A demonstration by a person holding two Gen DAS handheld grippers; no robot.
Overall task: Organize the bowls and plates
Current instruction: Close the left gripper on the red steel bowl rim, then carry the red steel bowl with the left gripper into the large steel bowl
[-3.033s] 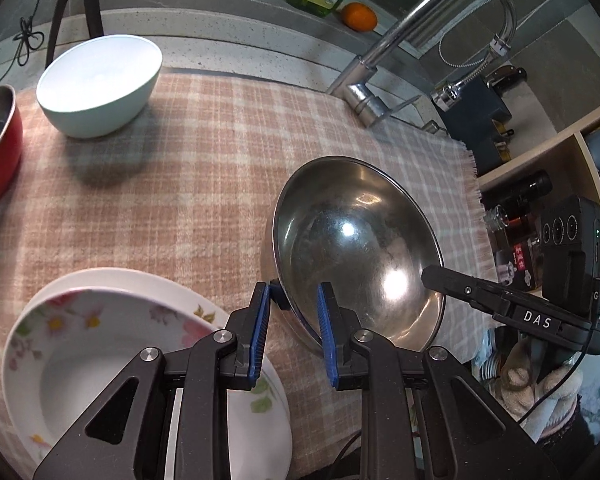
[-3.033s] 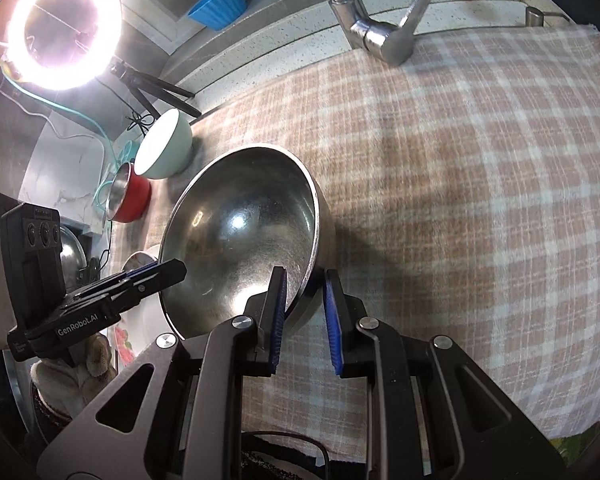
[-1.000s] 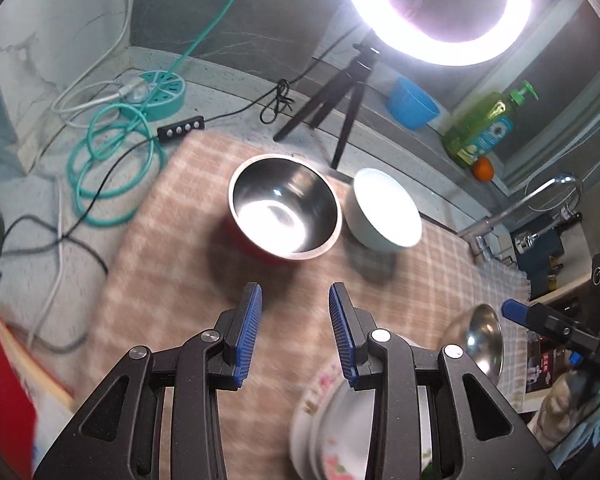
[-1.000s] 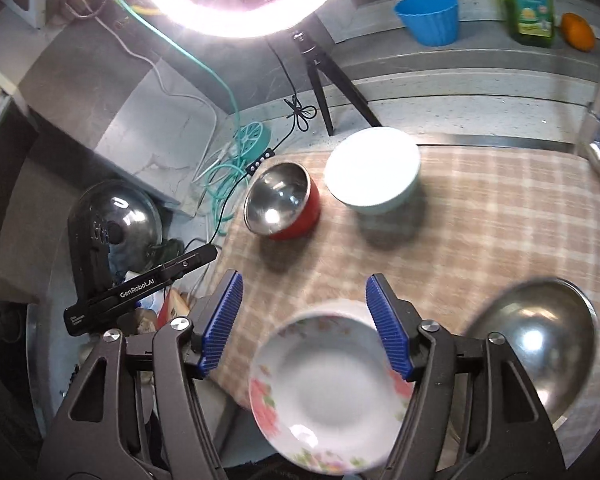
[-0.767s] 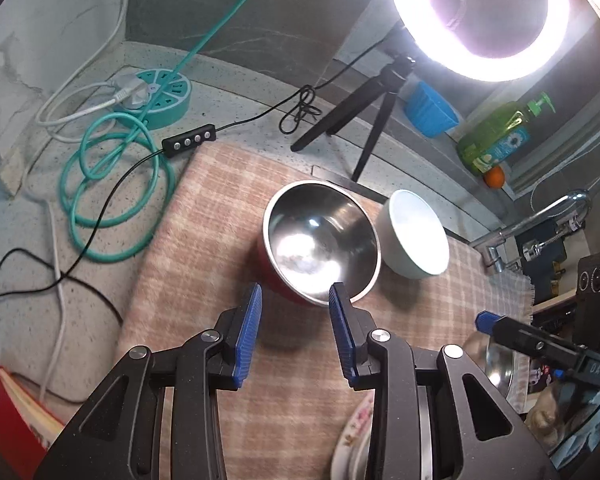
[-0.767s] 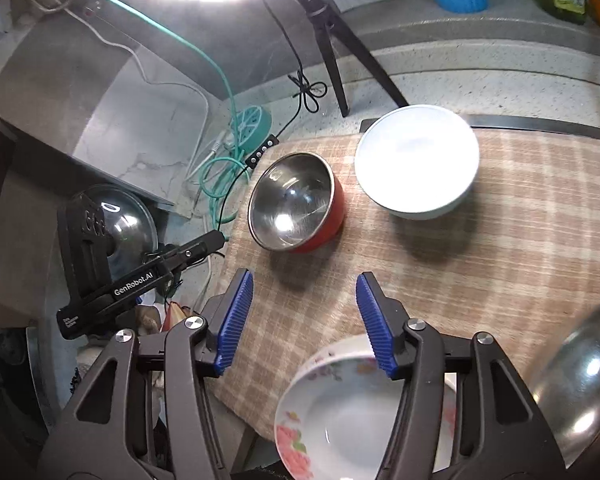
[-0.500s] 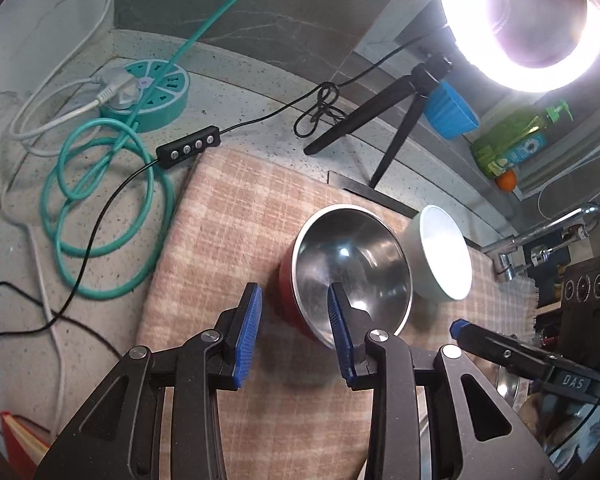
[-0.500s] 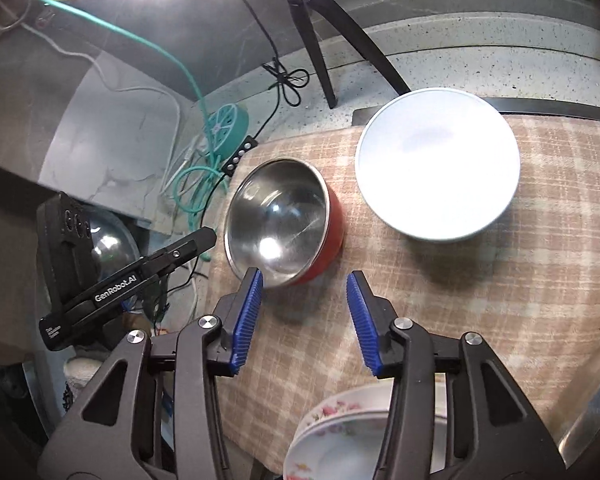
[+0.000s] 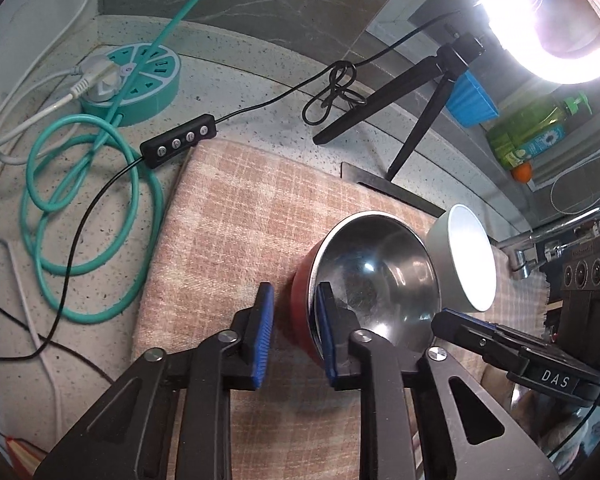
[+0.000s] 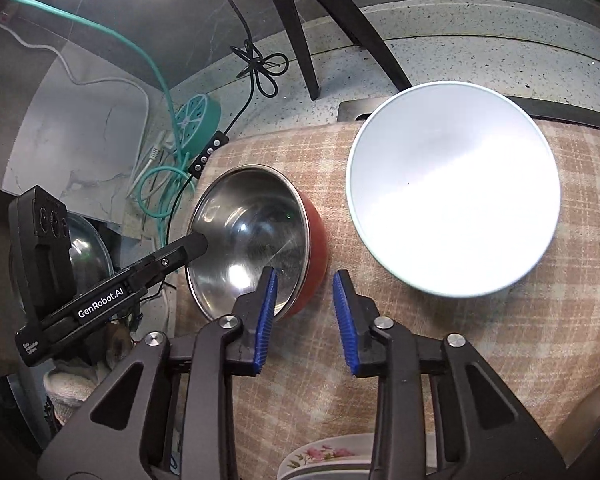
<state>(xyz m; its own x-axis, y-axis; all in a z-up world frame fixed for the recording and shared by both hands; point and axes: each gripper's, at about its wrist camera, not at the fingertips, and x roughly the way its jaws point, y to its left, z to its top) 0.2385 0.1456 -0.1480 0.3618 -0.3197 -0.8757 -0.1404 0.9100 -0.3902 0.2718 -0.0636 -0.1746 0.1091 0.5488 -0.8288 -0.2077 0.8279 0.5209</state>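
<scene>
A red bowl with a steel inside (image 9: 376,280) (image 10: 248,236) stands near the left end of the checked cloth (image 9: 228,232). My left gripper (image 9: 294,334) straddles the bowl's near-left wall, right pad inside and left pad outside. Its jaws are closing, and a sliver of cloth shows beside the outer pad. My right gripper (image 10: 304,316) straddles the opposite wall, left pad over the steel inside and right pad on the cloth side. Its jaws are closing too, with a gap still at the outer pad.
A white bowl (image 10: 452,188) (image 9: 468,260) sits just right of the red one. Floral plates (image 10: 328,464) lie at the near edge. A ring-light tripod (image 9: 420,100), a teal power strip (image 9: 132,76), looped cables and a tap (image 9: 560,228) surround the cloth.
Both grippers left the large steel bowl, moved across to the red bowl and sank over its rim. Their jaws have narrowed, the right one much more.
</scene>
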